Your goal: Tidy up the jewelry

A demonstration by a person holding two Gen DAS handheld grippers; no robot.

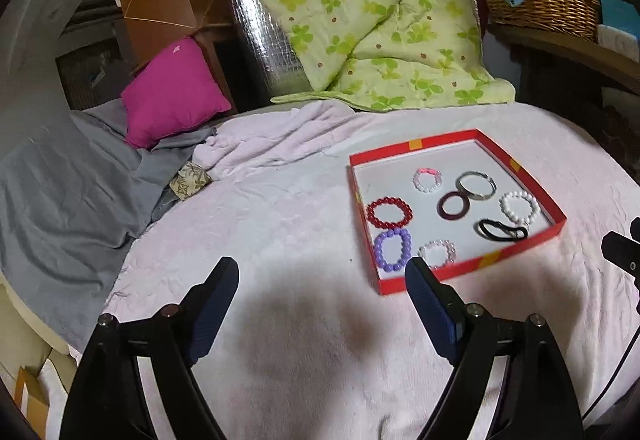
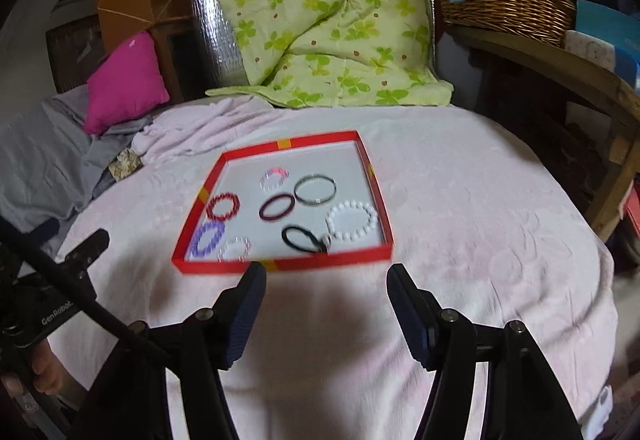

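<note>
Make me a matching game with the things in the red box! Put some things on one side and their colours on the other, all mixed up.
Things:
1. bead bracelet by the left wall of the red box
2. bead bracelet in the near left corner
3. big bead bracelet by the right wall
4. hair tie

Colours:
A. white
B. black
C. red
D. purple

Pairs: 1-C, 2-D, 3-A, 4-B

Empty, parted right tongs (image 2: pixel 326 276) hover before the red tray (image 2: pixel 280 266) of bracelets.
</note>
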